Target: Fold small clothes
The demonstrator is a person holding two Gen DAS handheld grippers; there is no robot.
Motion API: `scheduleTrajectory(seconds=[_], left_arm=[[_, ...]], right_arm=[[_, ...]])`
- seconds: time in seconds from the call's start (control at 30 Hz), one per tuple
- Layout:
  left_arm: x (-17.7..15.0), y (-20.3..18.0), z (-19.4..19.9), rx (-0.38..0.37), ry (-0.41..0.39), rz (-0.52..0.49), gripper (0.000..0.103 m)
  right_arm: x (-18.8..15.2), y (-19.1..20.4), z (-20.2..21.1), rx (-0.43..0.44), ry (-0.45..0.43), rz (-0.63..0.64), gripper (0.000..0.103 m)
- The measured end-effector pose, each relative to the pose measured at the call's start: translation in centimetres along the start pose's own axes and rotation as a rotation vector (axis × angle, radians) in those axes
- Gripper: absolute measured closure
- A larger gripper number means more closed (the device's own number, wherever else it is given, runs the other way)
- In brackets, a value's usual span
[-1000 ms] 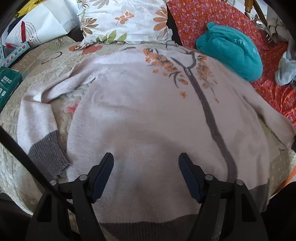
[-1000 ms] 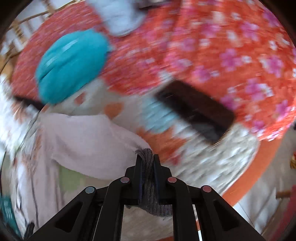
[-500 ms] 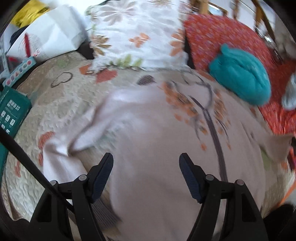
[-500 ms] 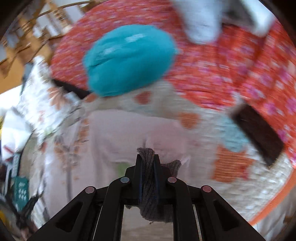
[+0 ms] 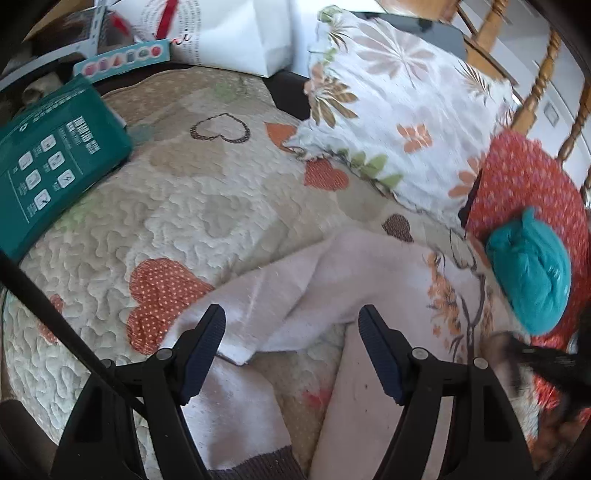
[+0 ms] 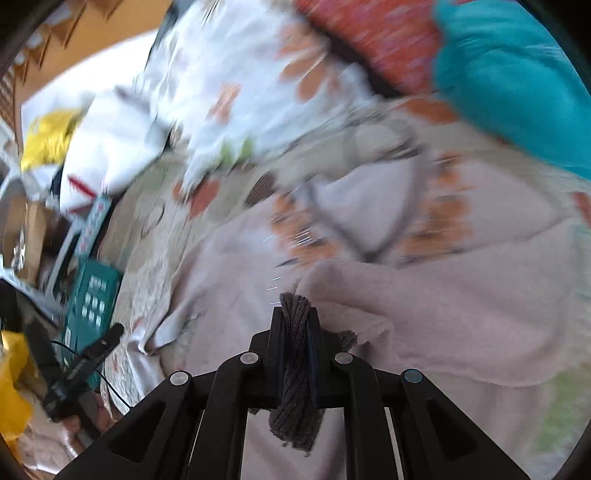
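A pale pink sweater (image 5: pixel 373 266) with an orange-leaved tree print lies on the quilted bedspread (image 5: pixel 184 206). Its left sleeve (image 5: pixel 258 295) runs down to a grey cuff (image 5: pixel 266 461) at the bottom edge. My left gripper (image 5: pixel 291 314) hovers open above that sleeve, with nothing between its fingers. My right gripper (image 6: pixel 294 310) is shut on the other sleeve's grey cuff (image 6: pixel 295 369), and holds it above the sweater's body (image 6: pixel 461 314) near the V-neck (image 6: pixel 362 218). The right wrist view is motion-blurred.
A teal cloth bundle (image 5: pixel 532 273) sits on a red flowered cover (image 5: pixel 524 177) to the right. A floral pillow (image 5: pixel 399 110) lies behind the sweater. A green box (image 5: pixel 48 166) and a white bag (image 5: pixel 229 29) are at the far left.
My left gripper swung left from over the sweater's body to over its left sleeve. My right gripper carried the grey cuff from the bed's right side in over the sweater.
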State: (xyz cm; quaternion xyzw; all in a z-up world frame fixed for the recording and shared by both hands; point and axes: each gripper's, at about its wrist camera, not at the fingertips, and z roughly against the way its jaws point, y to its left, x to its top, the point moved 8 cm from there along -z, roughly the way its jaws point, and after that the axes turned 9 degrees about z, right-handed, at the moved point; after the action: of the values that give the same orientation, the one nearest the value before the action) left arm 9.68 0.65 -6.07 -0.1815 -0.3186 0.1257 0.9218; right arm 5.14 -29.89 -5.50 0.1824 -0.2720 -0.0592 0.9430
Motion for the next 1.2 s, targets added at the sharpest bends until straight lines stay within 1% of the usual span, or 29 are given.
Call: scheduleTrajectory(seconds=[0.1,0.17,0.3,0.37,0.4,0.43,0.47,0.5,0.53,0.63,0.73,0.8,0.83,0.87,0.93,0.97,1.0,1.03,1.1,1.13,1.17,1.2], left_arm=[[0.3,0.4,0.4,-0.014,0.004,0.021,0.030],[0.5,0.5,0.5,-0.019,0.007,0.034,0.030],[1.0,1.3,0.7,-0.029,0.005,0.069,0.030],[1.1,1.6,0.7,-0.034,0.007,0.085,0.030],[1.2,1.8,0.7,-0.036,0.009,0.094,0.030],[1.2,2.0,0.7,-0.036,0.009,0.099,0.030],[1.2,2.1,0.7,-0.035,0.009,0.105,0.030],[1.2,2.2,0.7,-0.033,0.009,0.109,0.030],[1.2,2.3,0.7,-0.030,0.009,0.110,0.030],[1.0,2.4,0.5,-0.021,0.010,0.110,0.029],[0.8,2.4,0.2,-0.015,0.022,0.110,0.029],[0.6,2.0,0.1,-0.019,0.032,0.105,0.029],[0.5,1.9,0.1,-0.020,0.034,0.101,0.029],[0.4,1.7,0.3,-0.028,0.034,0.093,0.029],[0.4,1.2,0.6,-0.033,0.018,0.063,0.028],[0.2,1.0,0.7,-0.017,0.003,0.045,0.026],[0.1,1.0,0.7,-0.007,-0.002,0.037,0.026],[0.0,1.1,0.7,0.002,-0.004,0.031,0.026],[-0.5,1.1,0.5,0.018,-0.003,0.015,0.026],[-0.7,1.1,0.4,0.028,-0.007,0.004,0.026],[-0.9,1.2,0.4,0.045,-0.013,-0.009,0.026],[-1.2,1.3,0.3,0.061,-0.018,-0.019,0.026]], right_arm=[[0.5,2.8,-5.4,0.001,0.051,0.030,0.092],[0.7,4.1,-8.0,-0.001,0.076,0.038,0.092],[0.9,5.4,-13.0,-0.042,0.135,0.060,0.091],[1.2,5.4,-14.2,-0.050,0.145,0.063,0.083],[1.5,5.6,-14.5,-0.042,0.135,0.056,0.079],[1.8,5.7,-14.5,-0.030,0.126,0.048,0.066],[2.2,6.1,-14.4,0.003,0.114,0.033,0.051],[2.5,6.7,-14.3,0.027,0.105,0.029,0.046],[3.0,7.4,-14.2,0.049,0.095,0.037,0.045],[3.7,10.1,-13.1,0.116,0.077,0.099,0.045],[3.3,10.9,-11.7,0.094,0.062,0.153,0.044],[2.5,10.1,-10.7,0.024,0.055,0.197,0.044],[1.8,9.0,-10.1,-0.052,0.057,0.225,0.044],[1.4,8.0,-10.0,-0.101,0.065,0.236,0.045],[0.4,5.5,-10.2,-0.170,0.098,0.223,0.045],[-0.6,3.5,-10.7,-0.196,0.140,0.179,0.045],[-1.3,2.5,-10.8,-0.175,0.161,0.140,0.045],[-1.5,2.2,-10.1,-0.142,0.140,0.121,0.046],[-2.2,2.0,-8.8,-0.125,0.138,0.111,0.047],[-2.9,2.1,-7.5,-0.107,0.137,0.125,0.047],[-3.4,2.1,-6.4,-0.108,0.124,0.152,0.047],[-3.9,2.1,-5.2,-0.126,0.111,0.187,0.047]])
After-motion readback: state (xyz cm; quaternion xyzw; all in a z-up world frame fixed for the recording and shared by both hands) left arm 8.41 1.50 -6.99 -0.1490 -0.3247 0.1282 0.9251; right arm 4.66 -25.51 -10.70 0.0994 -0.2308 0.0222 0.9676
